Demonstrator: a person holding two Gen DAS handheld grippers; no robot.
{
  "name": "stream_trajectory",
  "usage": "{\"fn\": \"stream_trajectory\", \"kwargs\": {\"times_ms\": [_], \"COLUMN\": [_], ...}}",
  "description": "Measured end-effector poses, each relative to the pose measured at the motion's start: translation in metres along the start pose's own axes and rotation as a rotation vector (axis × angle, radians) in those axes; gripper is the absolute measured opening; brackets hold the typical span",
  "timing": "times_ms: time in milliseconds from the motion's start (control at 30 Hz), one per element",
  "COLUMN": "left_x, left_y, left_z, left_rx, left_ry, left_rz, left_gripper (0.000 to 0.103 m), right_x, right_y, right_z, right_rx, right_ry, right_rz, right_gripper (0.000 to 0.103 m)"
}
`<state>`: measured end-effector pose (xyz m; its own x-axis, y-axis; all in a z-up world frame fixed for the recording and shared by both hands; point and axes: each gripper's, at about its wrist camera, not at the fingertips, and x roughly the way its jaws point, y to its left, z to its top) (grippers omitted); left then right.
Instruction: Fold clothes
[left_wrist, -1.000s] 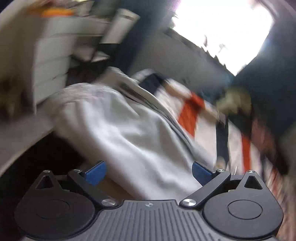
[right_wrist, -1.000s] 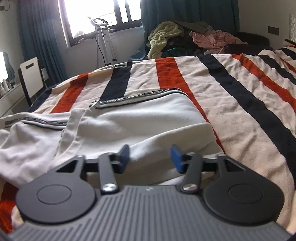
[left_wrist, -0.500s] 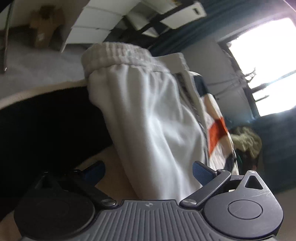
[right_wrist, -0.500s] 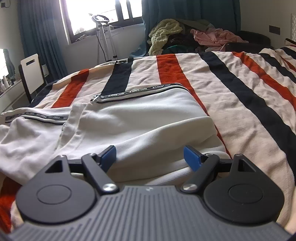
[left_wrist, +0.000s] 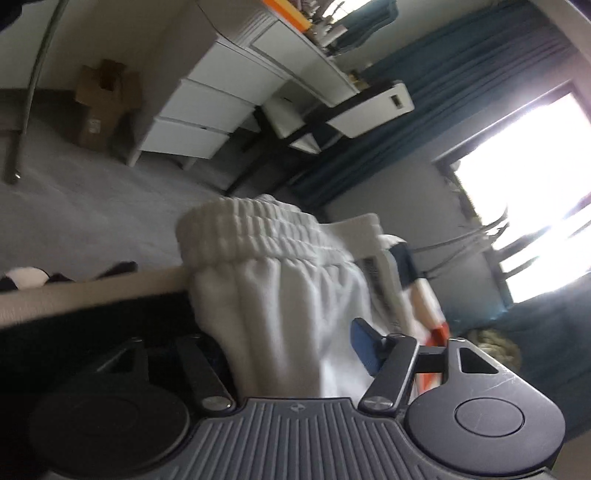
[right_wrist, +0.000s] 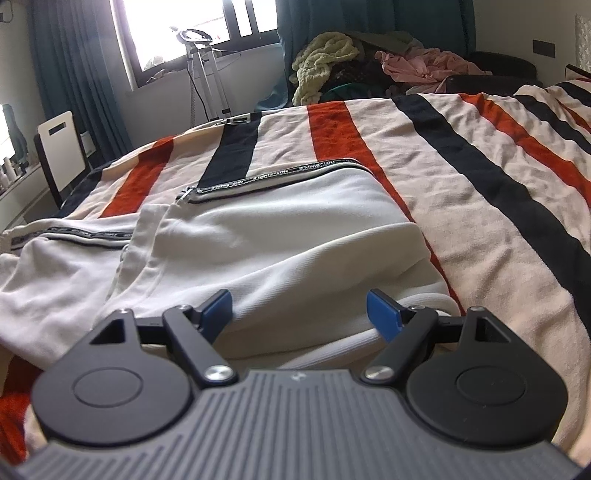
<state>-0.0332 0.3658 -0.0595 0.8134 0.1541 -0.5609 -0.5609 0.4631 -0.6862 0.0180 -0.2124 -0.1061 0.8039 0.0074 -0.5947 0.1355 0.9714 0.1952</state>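
left wrist view: daylight enters from the window (left_wrist: 532, 192), which is blown out to plain white with a purple fringe at its upper edge. the frame is rolled sideways and softly blurred throughout. the white trousers (left_wrist: 280, 295) are evenly lit; the area below the bed edge (left_wrist: 92, 291) is deep shadow, near black. strong fisheye curvature bends the drawer unit (left_wrist: 214, 107).

right wrist view: sharper, bright. the window (right_wrist: 184, 29) behind the teal curtain (right_wrist: 70, 74) is overexposed (no detail outside). soft light falls across the striped blanket (right_wrist: 480, 192); shallow shadows sit in folds of the white trousers (right_wrist: 280, 243). corners darken and curve.
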Motion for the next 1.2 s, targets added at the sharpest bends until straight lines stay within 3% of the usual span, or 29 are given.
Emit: {"fn": "stream_trajectory", "kwargs": {"times_ms": [33,100,200,300,400,600,767,933,1133,1200], "left_x": [0.003,0.005,0.0,-0.01,-0.034,-0.085,-0.108,-0.121,-0.107,-0.088], "left_y": [0.001,-0.003,-0.017,-0.056,-0.094,-0.163,-0.234,-0.292,-0.307,-0.303], "left_z": [-0.001,-0.002,-0.001,-0.007,-0.025,-0.073,-0.145,-0.245,-0.383,-0.427], "left_rx": [0.021,0.085,0.186,0.347,0.475,0.551,0.644,0.778,0.961,1.065], "left_ry": [-0.005,-0.015,-0.06,-0.17,-0.295,-0.472,-0.579,-0.658,-0.644,-0.595], "left_rz": [0.012,0.033,0.059,0.048,-0.016,-0.105,-0.189,-0.298,-0.403,-0.416], "left_gripper": [0.052,0.029,0.02,0.016,0.015,0.015,0.013,0.013,0.012,0.011], "right_x": [0.001,0.006,0.01,0.008,0.007,-0.006,-0.016,-0.02,-0.026,-0.028], "right_y": [0.0,0.001,-0.001,-0.002,-0.006,-0.02,-0.041,-0.068,-0.115,-0.136], "right_z": [-0.001,-0.006,-0.011,-0.01,-0.014,-0.004,0.002,0.009,0.011,0.01], "right_rx": [-0.004,-0.024,-0.017,-0.012,-0.012,0.091,0.199,0.327,0.531,0.62], "right_ry": [0.002,0.026,0.036,0.027,0.001,-0.041,-0.082,-0.111,-0.159,-0.165], "right_rz": [-0.002,-0.008,-0.004,-0.001,0.011,0.016,-0.043,-0.126,-0.232,-0.255], "right_gripper": [0.082,0.082,0.082,0.082,0.081,0.082,0.082,0.082,0.082,0.082]}}
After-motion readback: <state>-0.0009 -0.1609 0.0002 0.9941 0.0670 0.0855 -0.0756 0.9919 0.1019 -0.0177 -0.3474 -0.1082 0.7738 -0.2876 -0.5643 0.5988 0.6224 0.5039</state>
